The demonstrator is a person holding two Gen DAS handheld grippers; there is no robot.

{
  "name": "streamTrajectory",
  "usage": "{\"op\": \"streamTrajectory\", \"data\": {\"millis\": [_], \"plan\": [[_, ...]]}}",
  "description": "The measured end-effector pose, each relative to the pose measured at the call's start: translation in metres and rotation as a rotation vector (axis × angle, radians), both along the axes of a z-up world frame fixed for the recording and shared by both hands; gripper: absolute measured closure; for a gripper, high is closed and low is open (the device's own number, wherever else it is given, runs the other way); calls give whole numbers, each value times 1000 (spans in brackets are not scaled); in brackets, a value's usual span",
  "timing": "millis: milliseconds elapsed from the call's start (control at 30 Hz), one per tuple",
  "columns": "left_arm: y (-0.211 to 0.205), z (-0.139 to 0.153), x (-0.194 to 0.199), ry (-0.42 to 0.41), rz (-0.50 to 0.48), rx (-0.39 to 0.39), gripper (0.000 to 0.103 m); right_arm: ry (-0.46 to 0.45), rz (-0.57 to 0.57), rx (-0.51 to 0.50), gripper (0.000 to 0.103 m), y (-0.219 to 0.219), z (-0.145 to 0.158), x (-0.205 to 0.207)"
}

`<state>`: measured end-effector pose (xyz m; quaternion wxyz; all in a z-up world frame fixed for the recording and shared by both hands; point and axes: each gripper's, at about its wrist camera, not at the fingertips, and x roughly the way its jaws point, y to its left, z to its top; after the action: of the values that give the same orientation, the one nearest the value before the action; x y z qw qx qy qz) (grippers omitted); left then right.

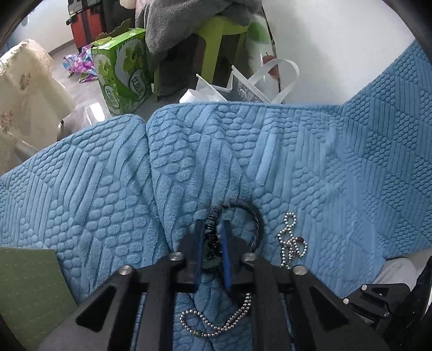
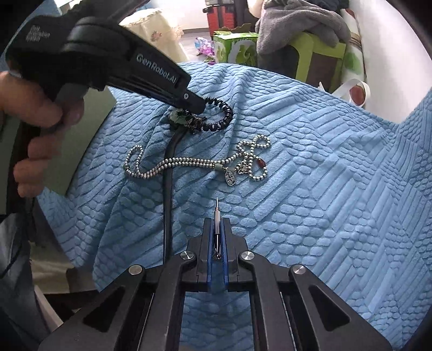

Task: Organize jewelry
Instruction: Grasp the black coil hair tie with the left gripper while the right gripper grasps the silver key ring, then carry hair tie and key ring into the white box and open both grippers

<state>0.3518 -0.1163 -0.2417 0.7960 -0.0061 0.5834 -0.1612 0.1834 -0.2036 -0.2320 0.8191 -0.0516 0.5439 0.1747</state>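
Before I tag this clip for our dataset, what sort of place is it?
Probably a lived-in home room, perhaps a bedroom: a blue textured blanket serves as the work surface, a grey garment is heaped on a green stool, and suitcases stand on the floor.

"GenRobot.AI" is read in pale letters along the black body of the left gripper [image 2: 198, 106]. Chinese characters are seen on the green carton [image 1: 122, 71], too blurred to be made out.

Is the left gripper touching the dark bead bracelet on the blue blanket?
Touching. The left wrist view shows the left gripper with its fingers closed on the dark bead bracelet; the right wrist view shows its tip on the beads.
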Motion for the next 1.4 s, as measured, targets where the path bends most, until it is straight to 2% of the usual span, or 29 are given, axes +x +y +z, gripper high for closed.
{"op": "streamTrajectory", "data": {"millis": [433, 800, 1000, 1200, 1400], "plan": [[13, 55, -35, -95, 28, -51, 96, -48, -135, 41, 100, -19, 32, -4], [43, 95, -112, -156, 116, -109, 96, -70, -242, 82, 99, -16, 65, -38], [44, 106, -150, -172, 122, -132, 96, -106, -242, 72, 99, -9, 86, -58], [43, 111, -178, -172, 120, -132, 96, -94, -276, 85, 99, -7, 96, -71], [56, 135, -190, -213, 145, -137, 96, -125, -265, 81, 99, -2, 120, -72]]}}
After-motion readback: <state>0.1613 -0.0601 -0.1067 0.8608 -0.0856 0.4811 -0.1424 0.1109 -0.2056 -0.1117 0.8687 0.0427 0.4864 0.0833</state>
